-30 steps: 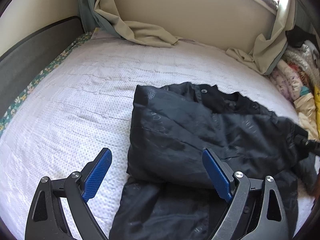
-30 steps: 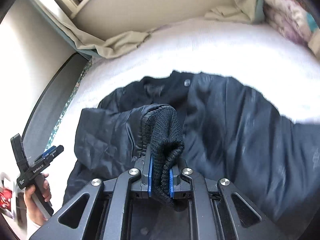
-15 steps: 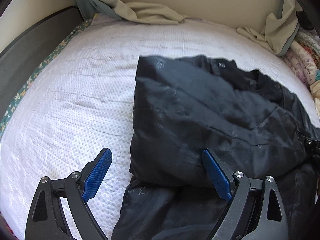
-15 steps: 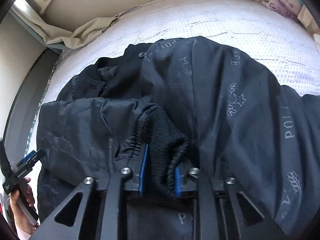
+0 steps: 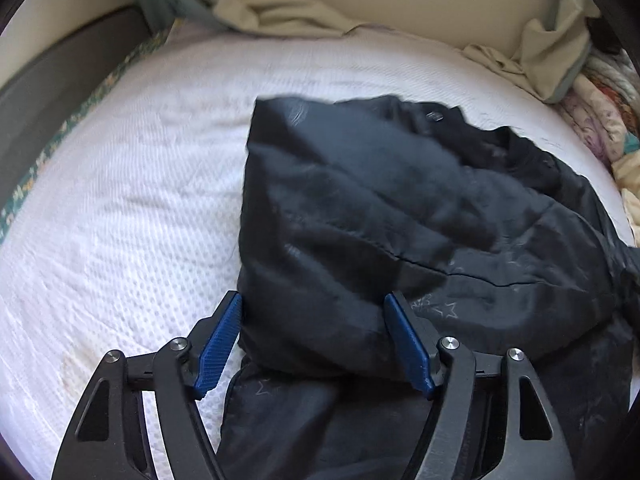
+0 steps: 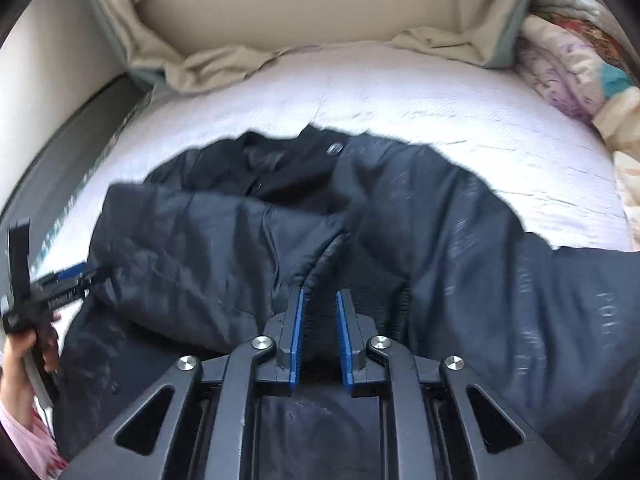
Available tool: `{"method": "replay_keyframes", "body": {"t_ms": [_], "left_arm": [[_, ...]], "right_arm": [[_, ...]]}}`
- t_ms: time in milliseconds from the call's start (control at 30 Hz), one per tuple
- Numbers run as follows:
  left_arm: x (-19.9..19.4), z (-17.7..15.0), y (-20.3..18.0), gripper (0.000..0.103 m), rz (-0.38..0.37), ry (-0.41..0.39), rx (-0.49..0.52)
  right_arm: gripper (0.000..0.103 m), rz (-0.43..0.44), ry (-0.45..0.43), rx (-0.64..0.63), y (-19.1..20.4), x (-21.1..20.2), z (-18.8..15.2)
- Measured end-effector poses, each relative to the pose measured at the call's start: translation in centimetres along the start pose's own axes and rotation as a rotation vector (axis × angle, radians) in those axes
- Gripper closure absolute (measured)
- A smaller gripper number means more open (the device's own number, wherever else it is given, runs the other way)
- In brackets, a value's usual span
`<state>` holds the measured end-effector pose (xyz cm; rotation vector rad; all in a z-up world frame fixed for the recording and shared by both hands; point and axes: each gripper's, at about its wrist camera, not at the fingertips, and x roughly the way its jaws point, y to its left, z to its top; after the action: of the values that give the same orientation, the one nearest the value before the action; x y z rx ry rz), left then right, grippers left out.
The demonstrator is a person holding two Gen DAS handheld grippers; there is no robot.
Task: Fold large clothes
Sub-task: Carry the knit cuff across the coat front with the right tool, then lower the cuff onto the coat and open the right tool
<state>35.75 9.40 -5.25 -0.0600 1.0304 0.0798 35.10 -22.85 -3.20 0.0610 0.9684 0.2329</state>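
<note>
A large black jacket (image 5: 400,216) lies partly folded on a white bed (image 5: 120,200). My left gripper (image 5: 314,316) is open, its blue pads on either side of the jacket's folded left edge, not closed on it. In the right wrist view the jacket (image 6: 480,240) spreads across the bed (image 6: 400,96). My right gripper (image 6: 319,304) is narrowly open, and the knit cuff (image 6: 340,256) of the folded sleeve lies just ahead of the pads, no longer pinched. The left gripper also shows in the right wrist view (image 6: 64,280), held by a hand at the jacket's left edge.
Beige curtains (image 5: 280,12) bunch on the bed's far edge below a wall. A grey bed frame (image 5: 60,76) runs along the left. Folded floral bedding (image 6: 572,64) is piled at the right. A stain (image 5: 80,364) marks the bed cover near my left gripper.
My right gripper has opened and let go of the knit cuff, which now lies on the jacket. My left gripper has narrowed and moved in around the folded left edge.
</note>
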Motion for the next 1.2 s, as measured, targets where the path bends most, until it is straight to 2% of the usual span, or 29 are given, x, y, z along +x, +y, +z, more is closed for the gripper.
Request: {"method": "replay_keyframes", "body": {"t_ms": [167, 267, 400, 600, 833, 1033, 1200], "left_arm": [[1.4, -0.1, 1.1, 0.027, -0.025, 0.036, -0.037], [2.5, -0.5, 1.6, 0.025, -0.047, 0.048, -0.050], [3.5, -1.0, 2.3, 0.022, -0.072, 0.041, -0.076], [3.6, -1.4, 1.3, 0.021, -0.025, -0.003, -0.039], [2.9, -1.6, 1.2, 0.018, 0.001, -0.003, -0.067], [0.8, -1.4, 0.2, 0.017, 0.086, -0.030, -0.026], [-0.3, -1.0, -0.3, 0.016, 0.103, -0.041, -0.012]], "right_arm": [[0.091, -0.022, 0.062, 0.004, 0.3, 3.8, -0.9], [0.100, -0.048, 0.099, 0.009, -0.1, 5.5, -1.3], [0.101, -0.065, 0.096, -0.017, 0.1, 6.4, -1.7], [0.103, -0.069, 0.073, -0.037, -0.1, 7.1, -2.4], [0.103, -0.104, 0.037, -0.071, 0.4, 7.2, -2.9], [0.103, -0.074, 0.055, -0.011, 0.0, 6.6, -2.4], [0.101, -0.012, 0.088, 0.073, -1.1, 5.9, -1.8]]}}
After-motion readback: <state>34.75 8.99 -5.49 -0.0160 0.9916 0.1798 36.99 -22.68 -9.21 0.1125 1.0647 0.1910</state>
